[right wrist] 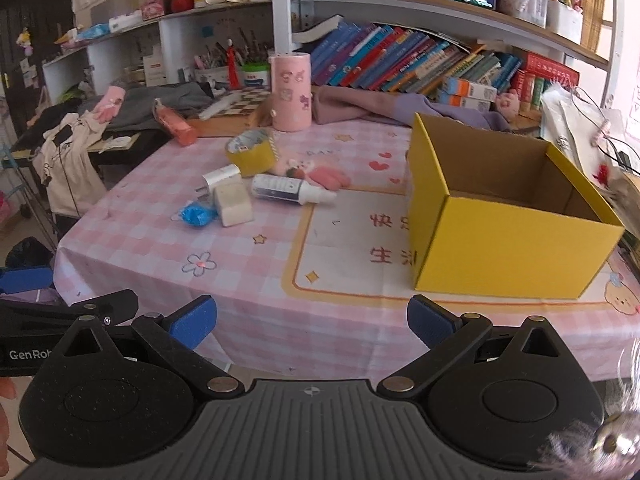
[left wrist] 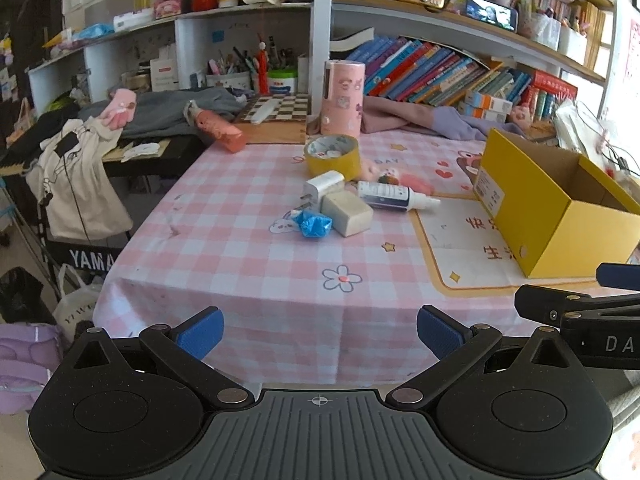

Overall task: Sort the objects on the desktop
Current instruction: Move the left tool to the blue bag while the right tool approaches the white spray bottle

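Note:
On the pink checked tablecloth lie a roll of yellow tape (left wrist: 332,157) (right wrist: 251,153), a white charger (left wrist: 322,189) (right wrist: 222,178), a beige block eraser (left wrist: 347,213) (right wrist: 234,203), a blue crumpled wrapper (left wrist: 313,224) (right wrist: 197,215), a white spray bottle (left wrist: 394,196) (right wrist: 289,189) and a pink plush toy (right wrist: 320,173). An open yellow cardboard box (left wrist: 548,208) (right wrist: 508,216) stands at the right. My left gripper (left wrist: 319,334) is open and empty at the table's front edge. My right gripper (right wrist: 312,326) is open and empty, in front of the box.
A pink cylinder container (left wrist: 343,97) (right wrist: 291,92), a chessboard box (left wrist: 276,118) and a pink bottle (left wrist: 220,130) stand at the back. Clothes lie behind. Bookshelves line the back wall. A keyboard stand with a cream garment (left wrist: 76,184) is left of the table.

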### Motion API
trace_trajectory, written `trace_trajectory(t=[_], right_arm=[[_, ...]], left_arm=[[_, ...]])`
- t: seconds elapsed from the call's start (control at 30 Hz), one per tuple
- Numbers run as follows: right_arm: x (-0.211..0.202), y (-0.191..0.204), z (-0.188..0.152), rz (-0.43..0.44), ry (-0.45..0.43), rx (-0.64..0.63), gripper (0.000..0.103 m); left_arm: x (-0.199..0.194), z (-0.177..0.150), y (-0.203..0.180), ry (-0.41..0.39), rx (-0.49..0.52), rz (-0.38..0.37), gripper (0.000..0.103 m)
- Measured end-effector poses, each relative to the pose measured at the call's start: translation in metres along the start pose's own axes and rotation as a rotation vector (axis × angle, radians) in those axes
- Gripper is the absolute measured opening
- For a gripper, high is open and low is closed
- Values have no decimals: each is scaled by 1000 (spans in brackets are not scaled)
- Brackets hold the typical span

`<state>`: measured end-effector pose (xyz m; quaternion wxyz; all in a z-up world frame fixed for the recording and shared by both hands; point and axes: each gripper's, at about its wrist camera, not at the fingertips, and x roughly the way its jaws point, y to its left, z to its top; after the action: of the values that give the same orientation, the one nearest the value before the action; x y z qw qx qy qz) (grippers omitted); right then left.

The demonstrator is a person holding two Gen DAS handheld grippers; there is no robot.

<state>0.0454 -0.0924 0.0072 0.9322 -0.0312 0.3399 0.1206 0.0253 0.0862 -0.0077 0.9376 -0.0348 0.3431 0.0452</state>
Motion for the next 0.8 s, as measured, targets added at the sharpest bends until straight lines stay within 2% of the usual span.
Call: trace_trajectory(t=[0.33,0.8], right_arm=[[32,-7,17,45,17,-1,99],[106,-21,58,105,89,-18,87]], left_arm=[[26,14,4,7,-29,18,103],[92,49,5,79,-37,72,102]])
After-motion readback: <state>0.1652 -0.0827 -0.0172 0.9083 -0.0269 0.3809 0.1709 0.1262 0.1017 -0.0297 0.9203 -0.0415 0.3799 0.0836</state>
